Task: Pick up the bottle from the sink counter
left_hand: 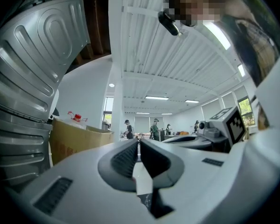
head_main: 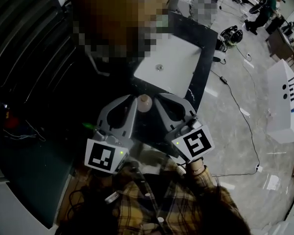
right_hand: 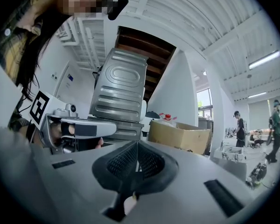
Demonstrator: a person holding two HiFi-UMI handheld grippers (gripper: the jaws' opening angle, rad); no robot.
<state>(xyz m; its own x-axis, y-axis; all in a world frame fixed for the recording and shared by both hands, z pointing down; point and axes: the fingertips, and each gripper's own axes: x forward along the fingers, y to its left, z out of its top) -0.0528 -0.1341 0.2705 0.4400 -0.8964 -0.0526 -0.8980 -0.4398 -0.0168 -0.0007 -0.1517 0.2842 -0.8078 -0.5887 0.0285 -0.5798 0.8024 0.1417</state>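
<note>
From above in the head view, a small pale bottle (head_main: 144, 103) stands on the dark counter (head_main: 204, 39), just in front of the white sink (head_main: 186, 58). It lies between the tips of my two grippers and is touched by neither. My left gripper (head_main: 131, 100) is to its left and my right gripper (head_main: 161, 99) to its right. Both gripper views tilt up toward the ceiling and miss this bottle. The left gripper (left_hand: 139, 146) is shut on nothing. The right gripper (right_hand: 136, 148) is also shut and empty.
A cardboard box (right_hand: 179, 134) with a red-capped bottle (right_hand: 167, 117) on it stands beside a ribbed metal cabinet (right_hand: 121, 92). A white unit (head_main: 284, 102) and cables (head_main: 235, 102) lie on the floor at right. People work far off (right_hand: 238, 122).
</note>
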